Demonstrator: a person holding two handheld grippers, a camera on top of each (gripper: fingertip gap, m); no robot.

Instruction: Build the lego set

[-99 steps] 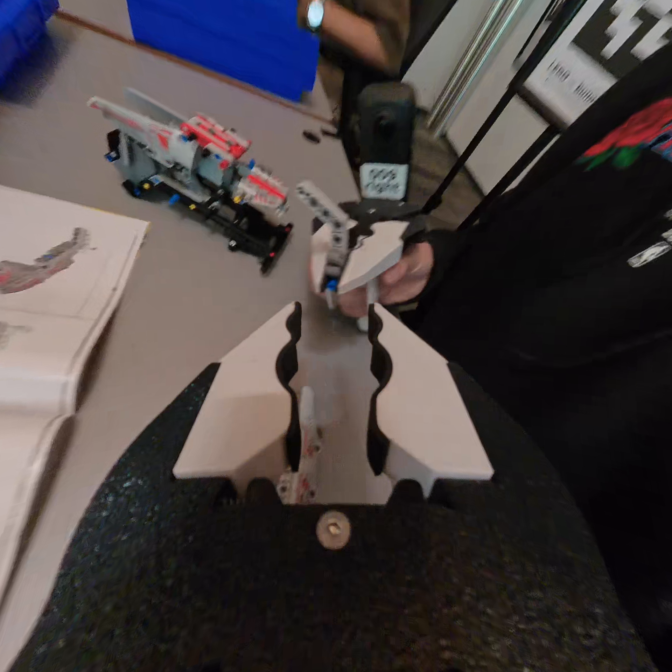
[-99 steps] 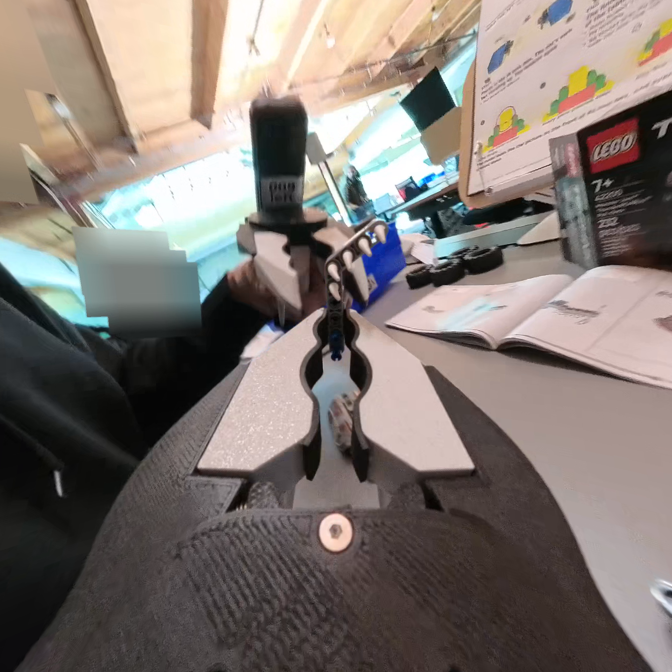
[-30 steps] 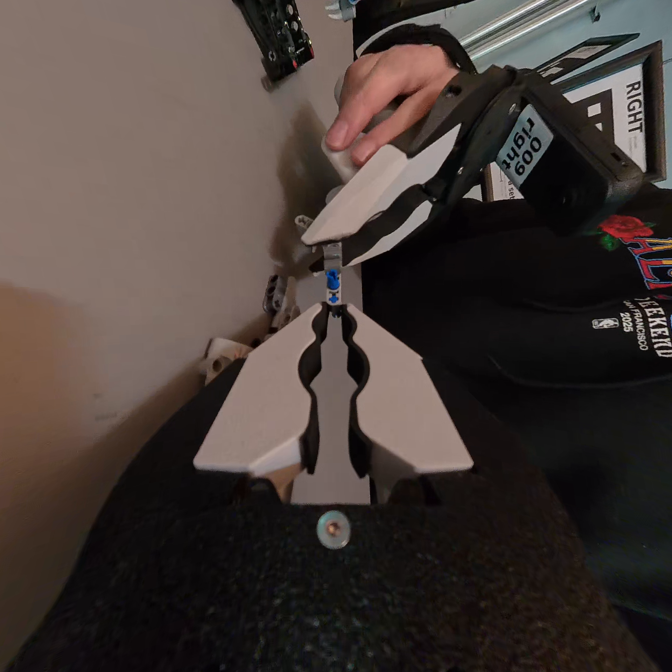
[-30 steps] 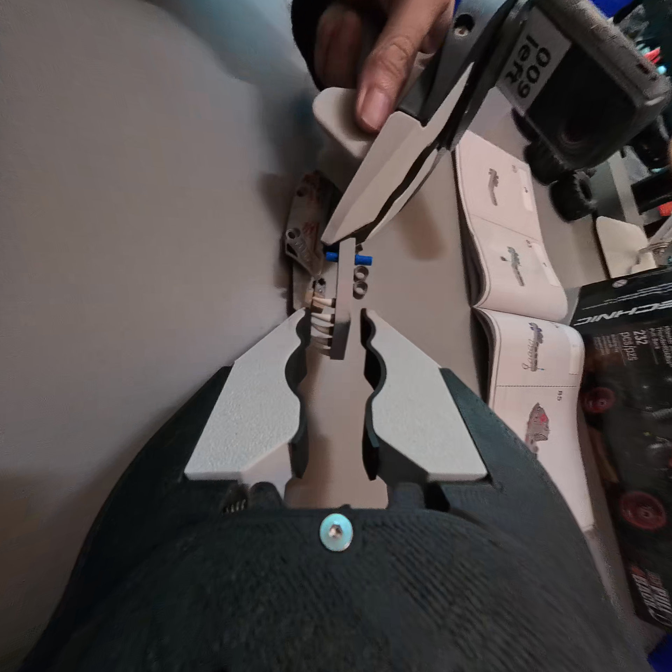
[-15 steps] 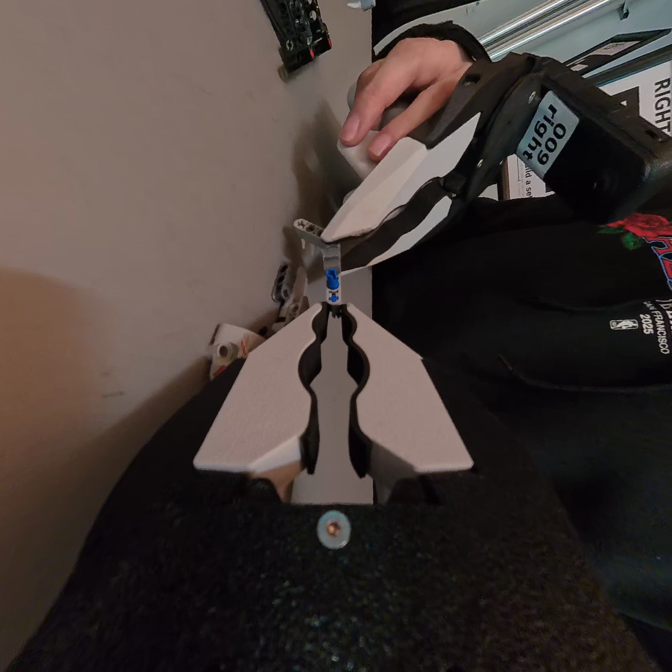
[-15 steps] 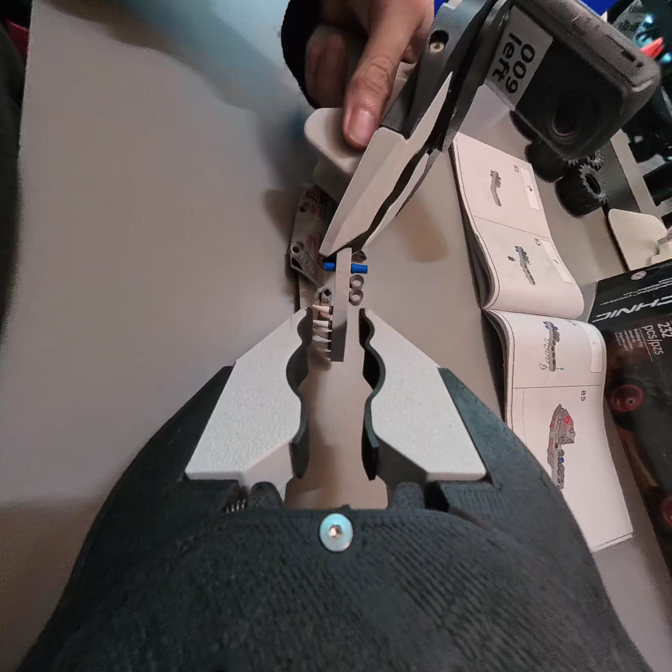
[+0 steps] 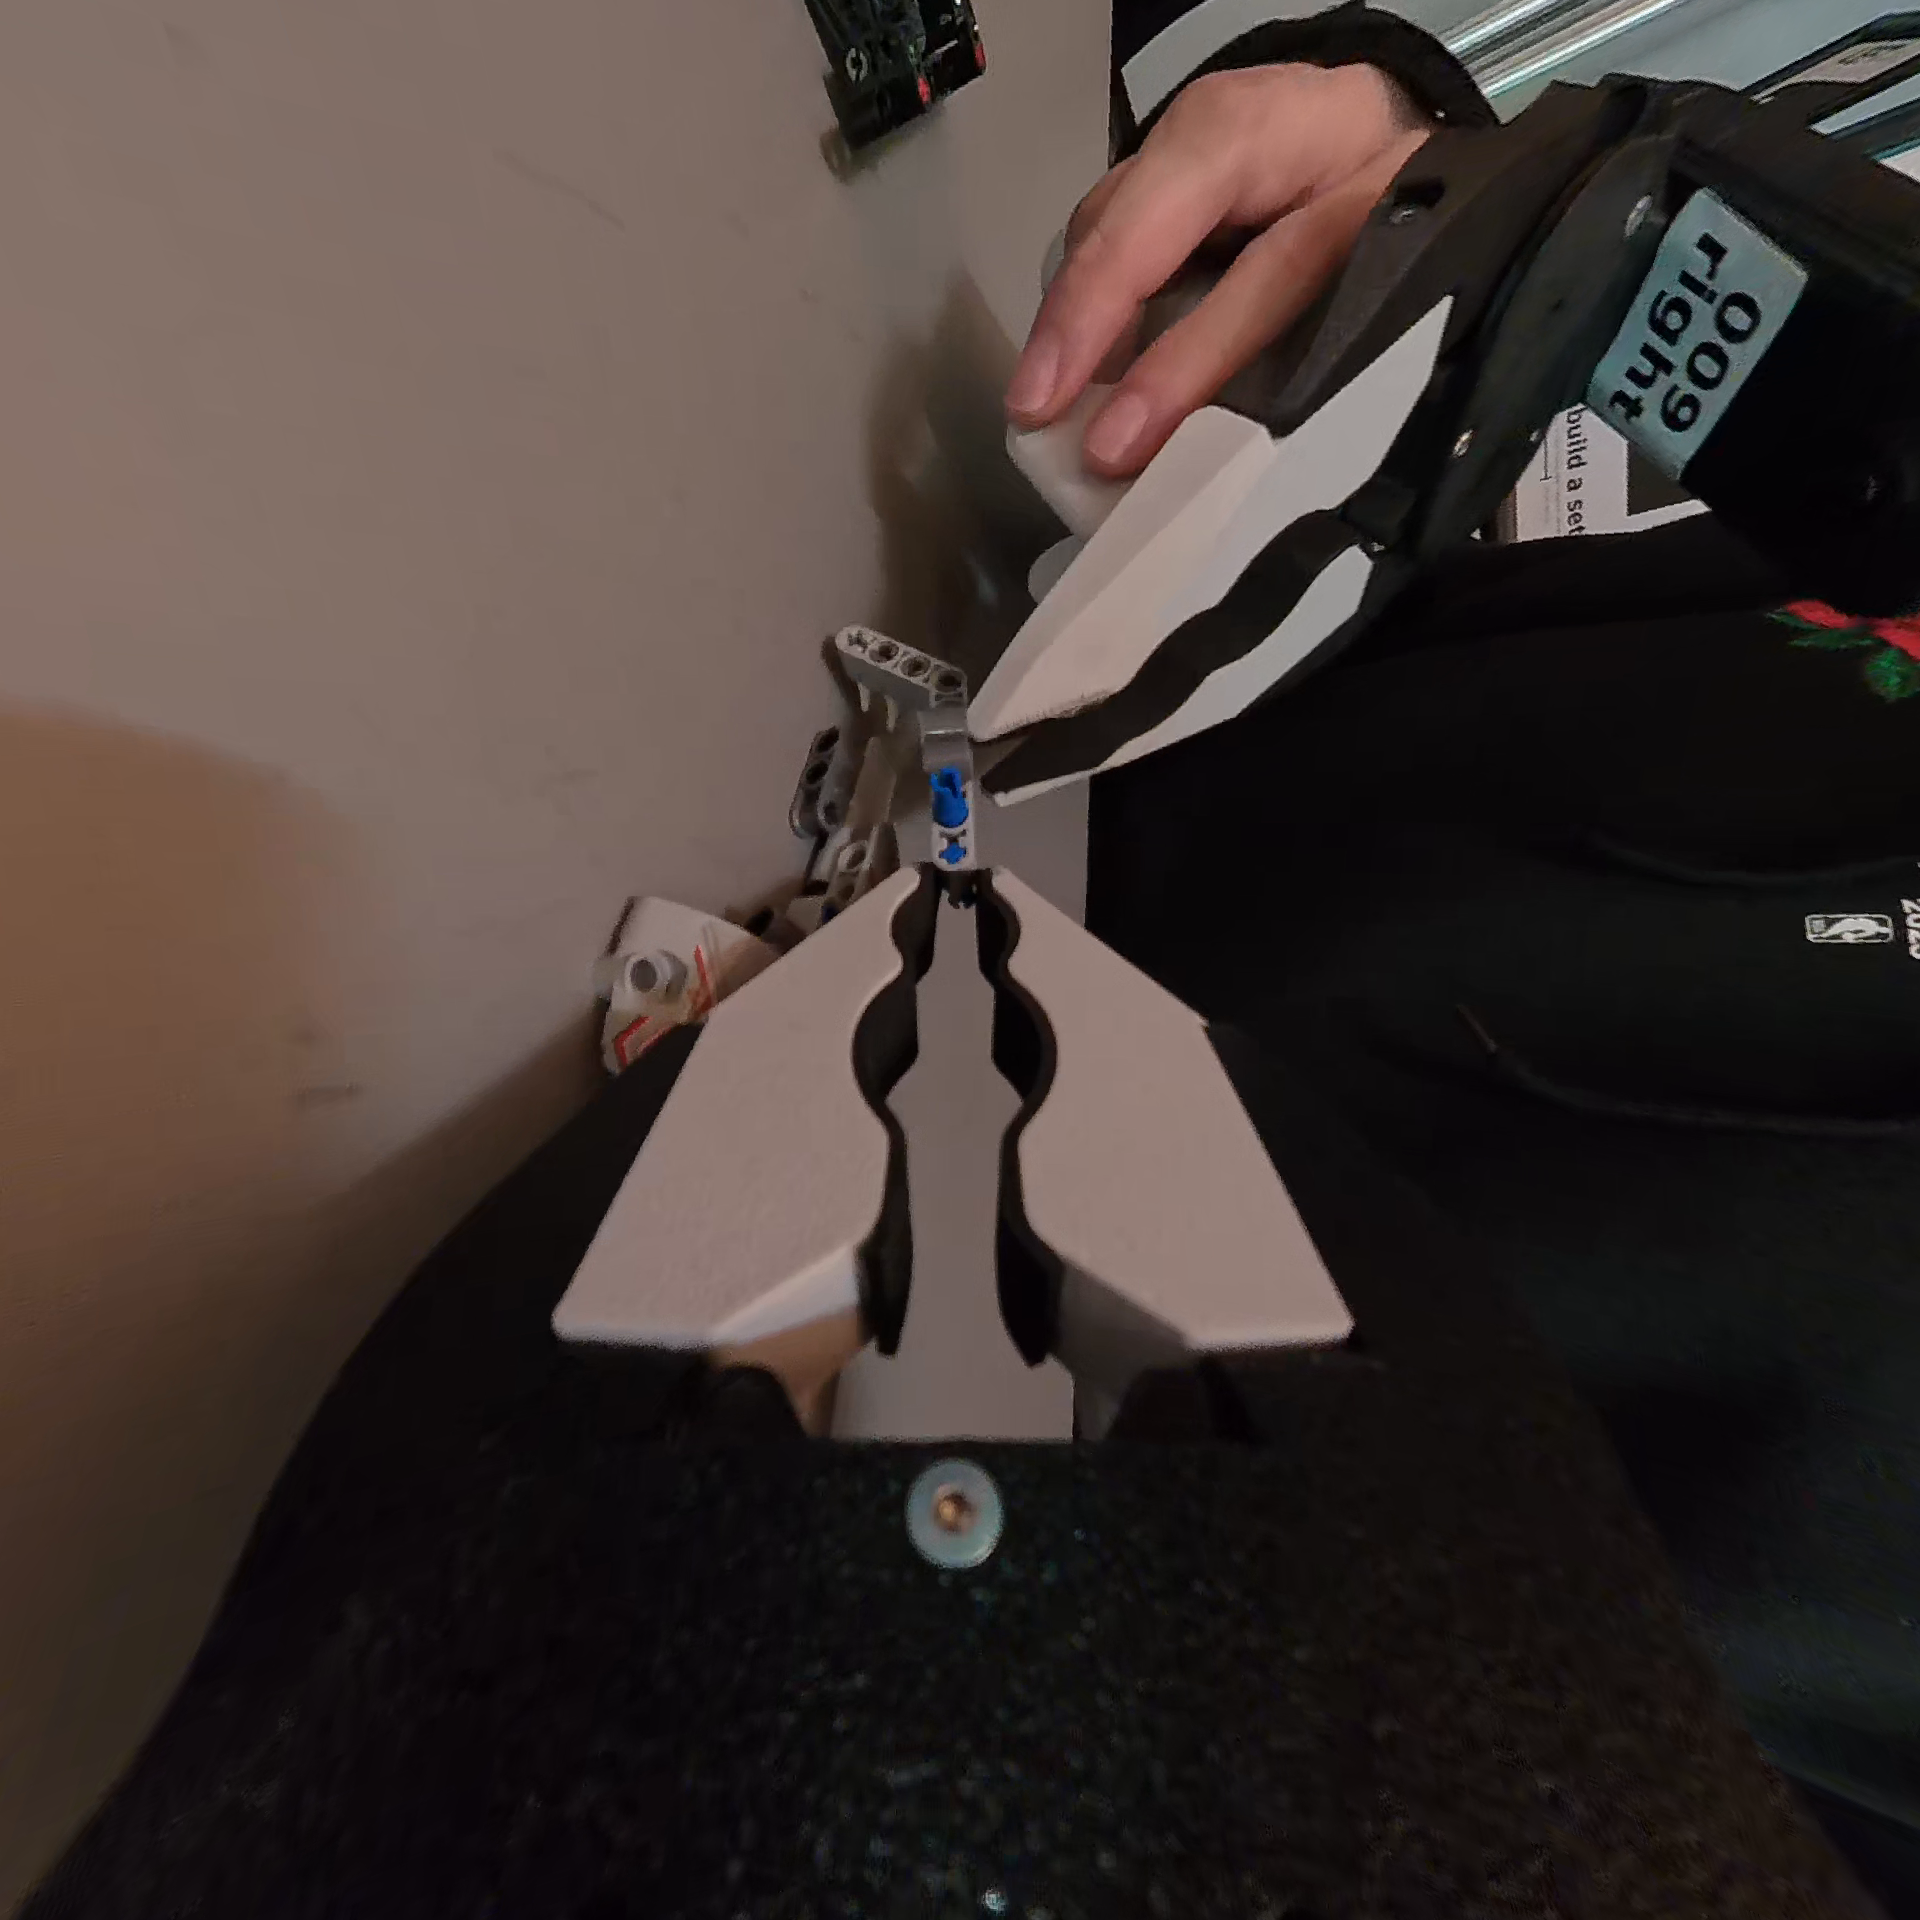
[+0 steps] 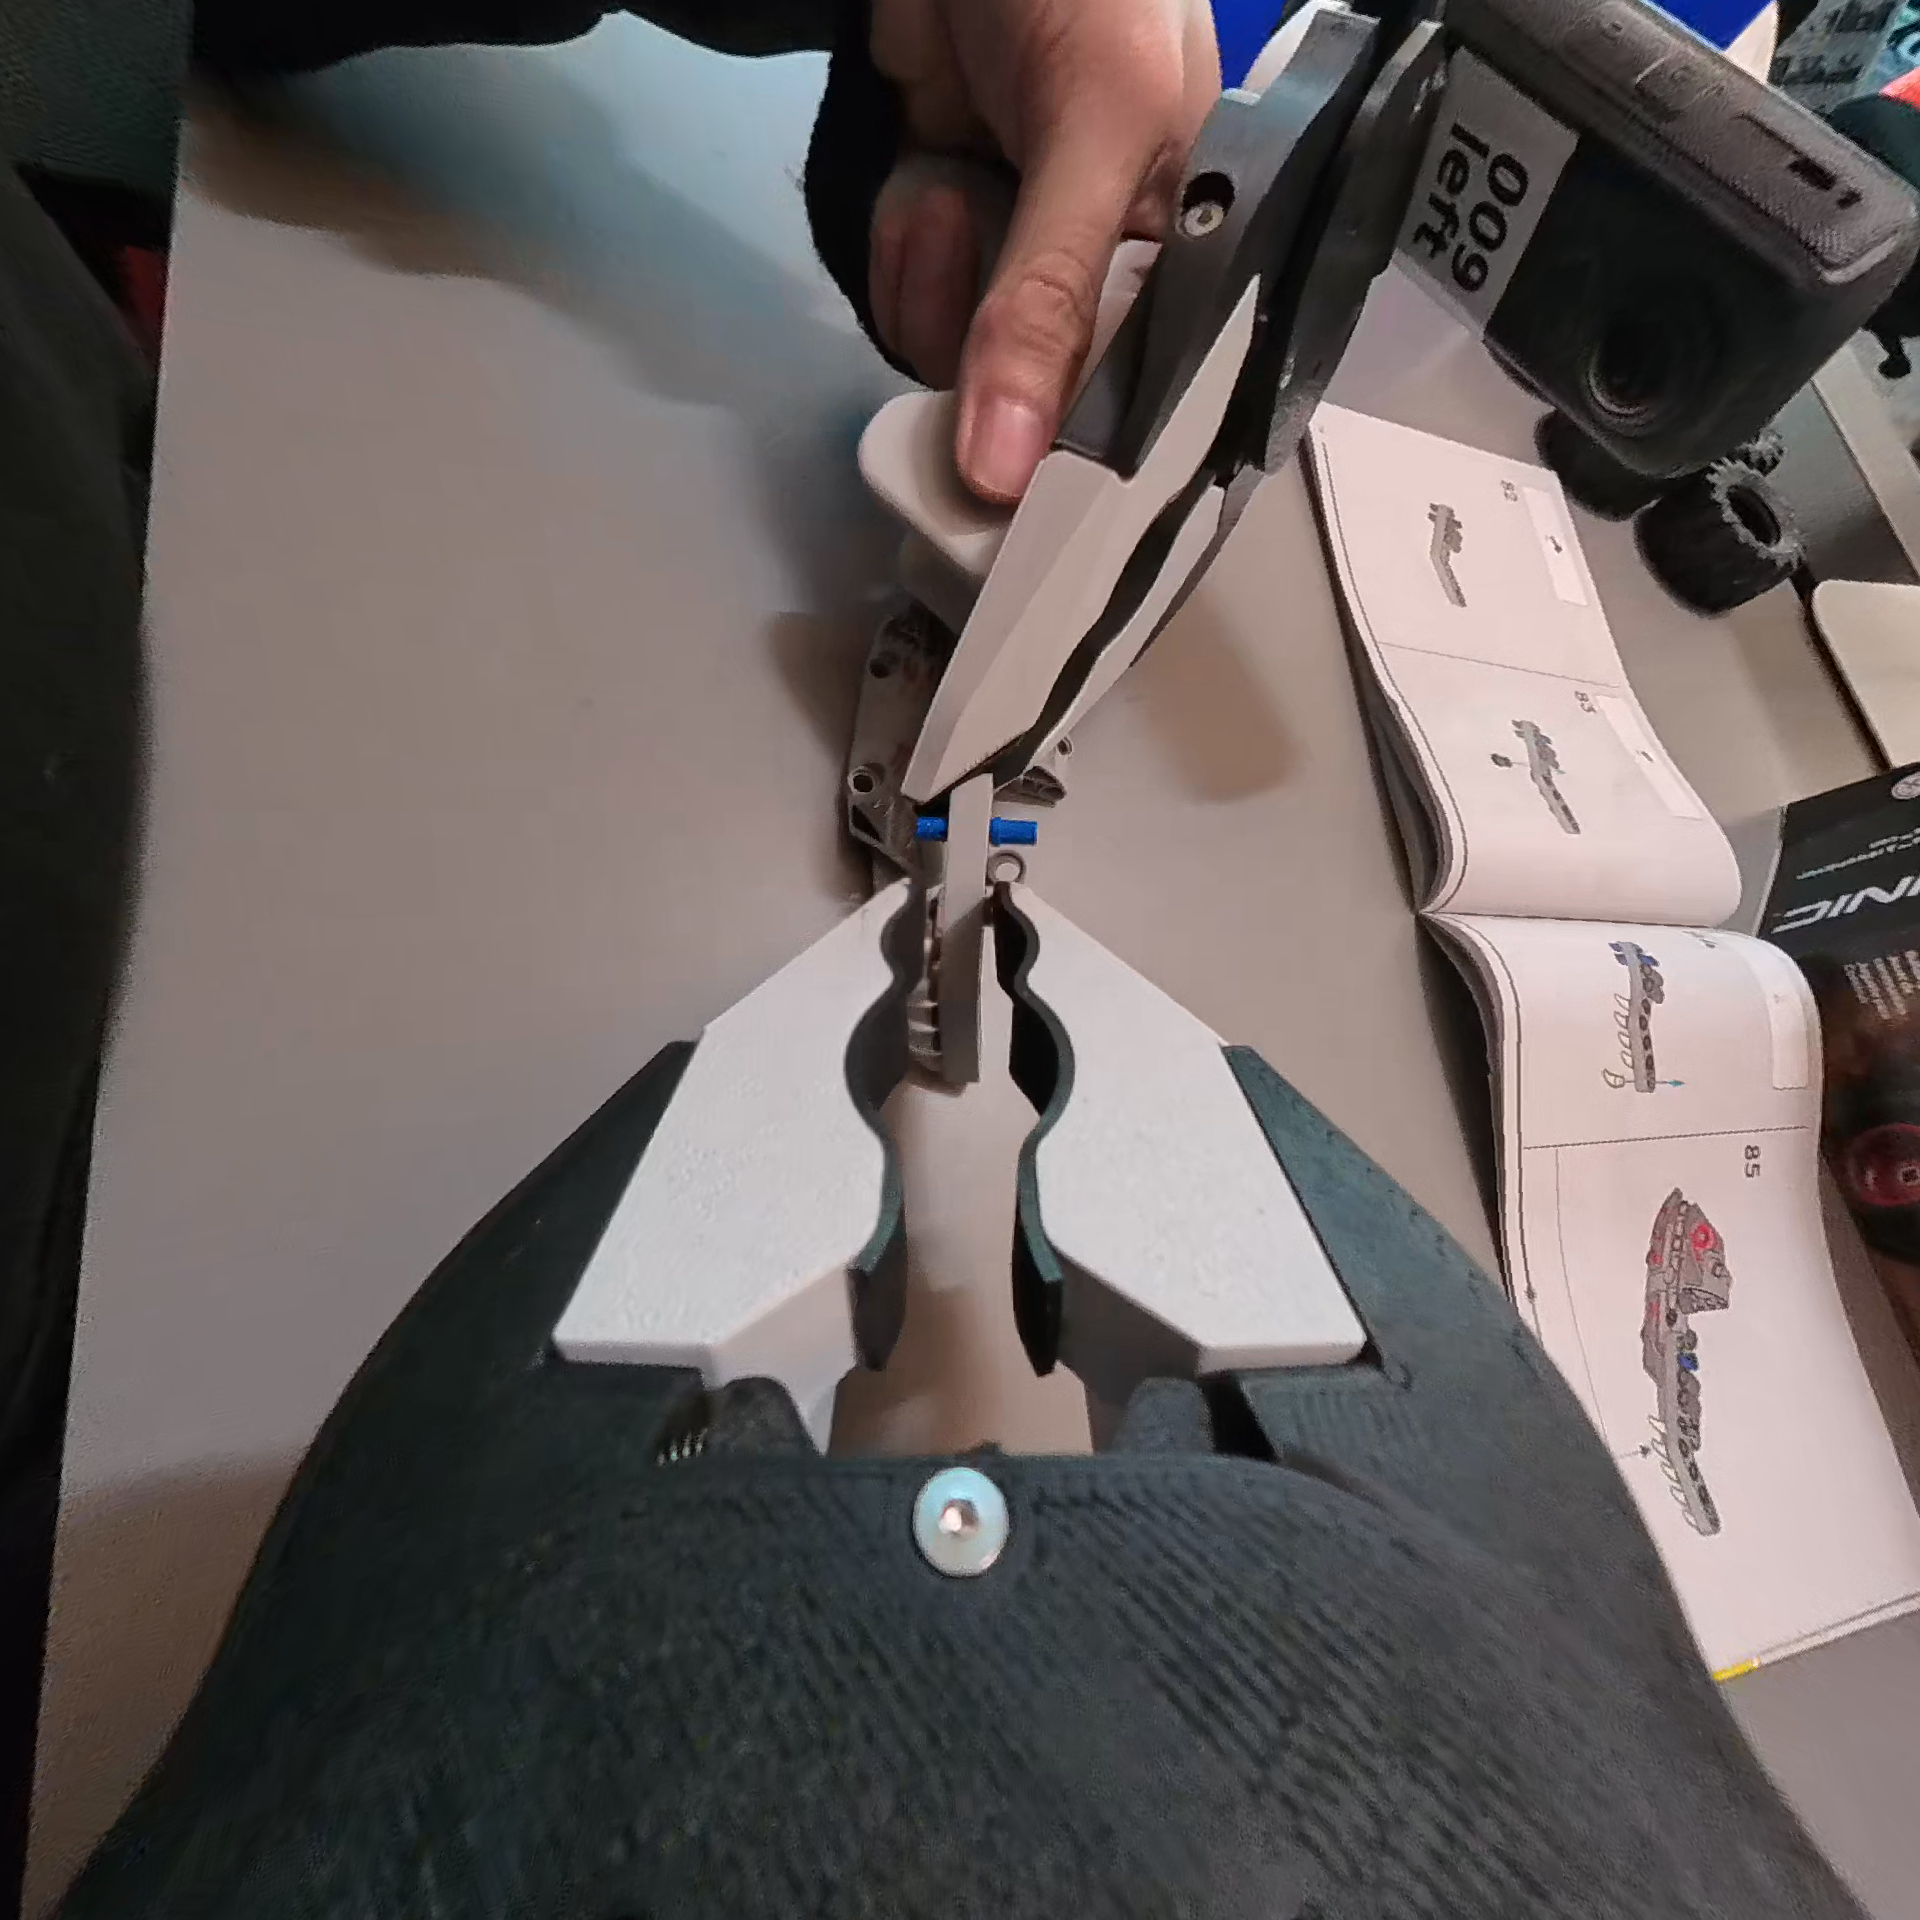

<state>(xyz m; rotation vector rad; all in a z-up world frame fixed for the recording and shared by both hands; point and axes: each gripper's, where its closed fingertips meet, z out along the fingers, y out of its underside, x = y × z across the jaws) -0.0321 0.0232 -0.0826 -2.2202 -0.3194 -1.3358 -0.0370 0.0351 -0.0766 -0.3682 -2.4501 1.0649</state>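
A grey bent beam point(image 8: 961, 987) with white teeth and a blue pin point(image 8: 1013, 829) is held between both grippers above the grey table point(image 8: 468, 727). My right gripper point(image 8: 956, 909) is shut on the beam's toothed length. My left gripper point(image 7: 956, 883) is shut on the beam's end just below the blue pin point(image 7: 945, 795). The beam point(image 7: 940, 743) rises from its tips to the right gripper point(image 7: 982, 748) and bends left. In the right wrist view the left gripper point(image 8: 935, 795) comes down from the top. A hand holds each gripper.
Loose grey and white pieces point(image 7: 665, 997) lie on the table under the beam. An open instruction booklet point(image 8: 1558, 831), black tyres point(image 8: 1725, 530) and a black box point(image 8: 1849, 894) are to the right. A partly built model point(image 7: 894, 52) lies farther off. A person's black jumper point(image 7: 1455, 935) borders the table.
Since 3.3 s ago both grippers have tilted down over the table and the left has shut on the beam's end. In the last half second the right fingers have closed onto the beam.
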